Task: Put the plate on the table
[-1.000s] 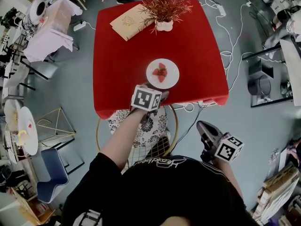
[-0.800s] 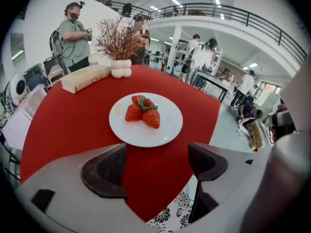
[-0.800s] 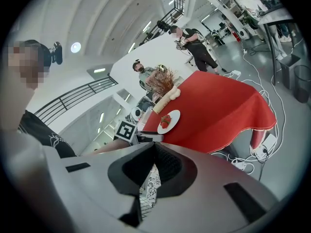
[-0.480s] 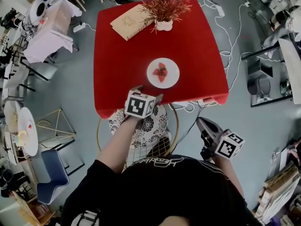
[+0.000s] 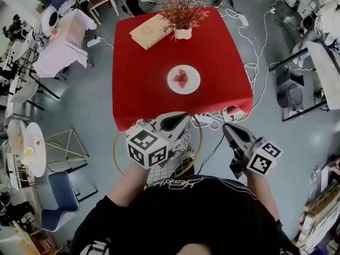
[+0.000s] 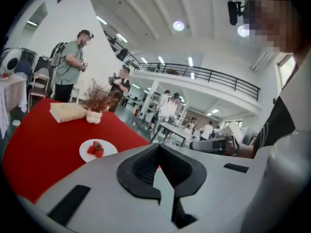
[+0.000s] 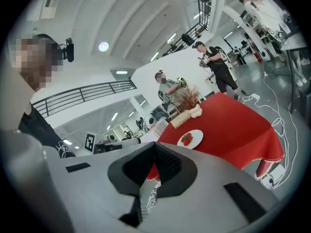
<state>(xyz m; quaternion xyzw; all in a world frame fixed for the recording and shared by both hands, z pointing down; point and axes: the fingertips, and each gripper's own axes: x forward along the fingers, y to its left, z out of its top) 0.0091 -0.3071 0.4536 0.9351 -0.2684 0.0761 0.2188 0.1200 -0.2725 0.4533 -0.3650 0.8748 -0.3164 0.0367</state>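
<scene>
A white plate (image 5: 184,79) with strawberries on it rests on the red table (image 5: 138,89), a little nearer than its middle. It also shows in the left gripper view as the plate (image 6: 98,150) and in the right gripper view as the plate (image 7: 190,139). My left gripper (image 5: 180,117) hangs off the table's near edge, apart from the plate, its jaws shut on nothing (image 6: 159,147). My right gripper (image 5: 227,127) is held lower right of the table, also shut and empty (image 7: 154,145).
A dried plant in a white pot (image 5: 183,15) and a tan folded cloth (image 5: 150,31) sit at the table's far side. A patterned stool with a gold ring (image 5: 164,142) stands under my left gripper. Cables (image 5: 255,62) trail on the floor to the right. People stand beyond the table.
My left gripper has drawn back from the plate's near rim toward my body, past the table edge. The plate stays on the table. The right gripper has hardly moved.
</scene>
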